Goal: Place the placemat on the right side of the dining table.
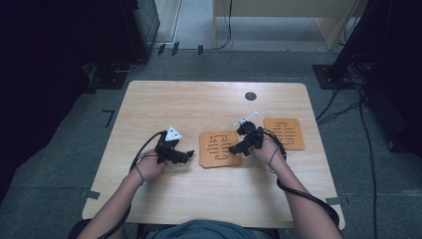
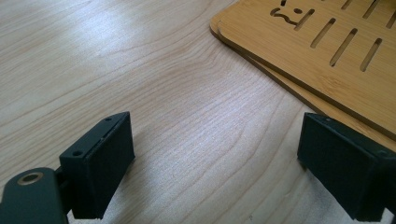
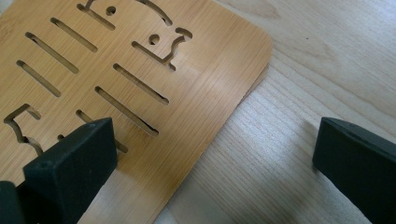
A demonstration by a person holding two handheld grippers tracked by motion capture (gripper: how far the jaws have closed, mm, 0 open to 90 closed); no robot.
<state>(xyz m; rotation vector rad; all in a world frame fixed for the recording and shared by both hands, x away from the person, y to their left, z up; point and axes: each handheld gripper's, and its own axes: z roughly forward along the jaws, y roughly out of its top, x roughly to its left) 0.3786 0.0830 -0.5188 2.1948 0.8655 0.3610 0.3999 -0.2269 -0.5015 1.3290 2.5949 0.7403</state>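
On the desk (image 1: 149,104) lay a stack of two bamboo mats (image 1: 219,148), one on top of the other with the edges a little shifted, and I take this stack as the landmark. A third mat (image 1: 284,133) lay alone, near the stack on the person's right side and not touching it.

The right claw (image 1: 241,148) was at the right edge of the stack. Its jaws stood wide apart and grasped nothing: in the right claw view one jaw was over the top mat (image 3: 140,70) and the other was over the bare desk beside the stack. I judge that this claw had let go of the top mat, so that it rests flat on the lower one.

The left claw (image 1: 185,156) waited just beside the left edge of the stack, also released, with bare wood between its jaws. It pointed toward the stack (image 2: 327,65), probably to steady it or straighten the shifted edges.
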